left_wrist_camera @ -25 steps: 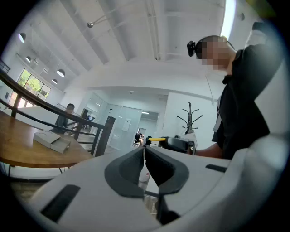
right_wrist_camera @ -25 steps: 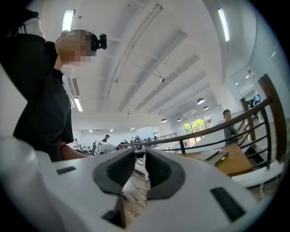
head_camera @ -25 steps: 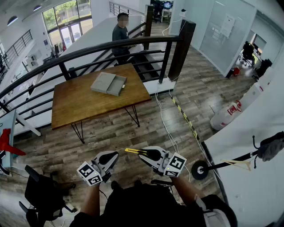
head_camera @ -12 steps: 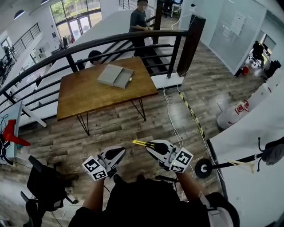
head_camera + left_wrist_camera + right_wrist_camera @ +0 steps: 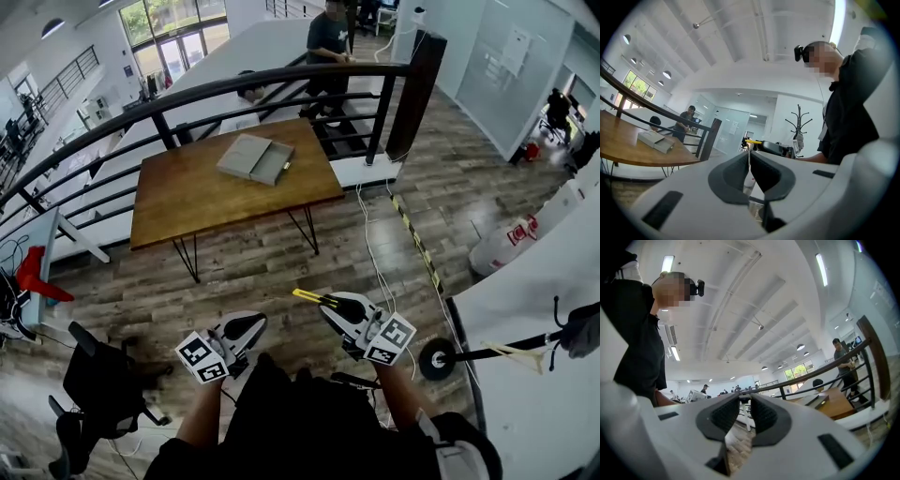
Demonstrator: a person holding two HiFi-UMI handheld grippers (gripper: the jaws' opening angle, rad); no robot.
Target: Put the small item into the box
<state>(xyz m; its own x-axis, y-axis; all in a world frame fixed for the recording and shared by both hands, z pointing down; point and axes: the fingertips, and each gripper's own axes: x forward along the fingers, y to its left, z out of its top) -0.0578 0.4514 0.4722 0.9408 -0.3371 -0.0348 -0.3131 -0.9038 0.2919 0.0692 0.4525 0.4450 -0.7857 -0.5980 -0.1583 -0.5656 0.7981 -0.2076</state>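
Observation:
The grey box point(image 5: 255, 157) lies open on the far side of the wooden table point(image 5: 187, 202), well ahead of both grippers. It also shows in the left gripper view as the box point(image 5: 656, 139) and in the right gripper view as the box point(image 5: 816, 401). My right gripper point(image 5: 323, 302) hovers over the floor, shut on a small thin yellow item point(image 5: 305, 296) that sticks out past its tips. The item point(image 5: 752, 140) shows in the left gripper view too. My left gripper point(image 5: 246, 325) is beside it, shut and empty, its jaws point(image 5: 749, 161) nearly touching.
A black railing point(image 5: 281, 80) runs behind the table, with people point(image 5: 328, 33) on the stairs beyond. A black chair point(image 5: 98, 389) stands at lower left. Cables point(image 5: 375, 253) cross the wood floor. A white wall point(image 5: 534, 309) and a small wheel point(image 5: 436, 358) are at right.
The table and box have come a little closer and shifted right in the head view. Both grippers keep their pose, the right one still holding the yellow item.

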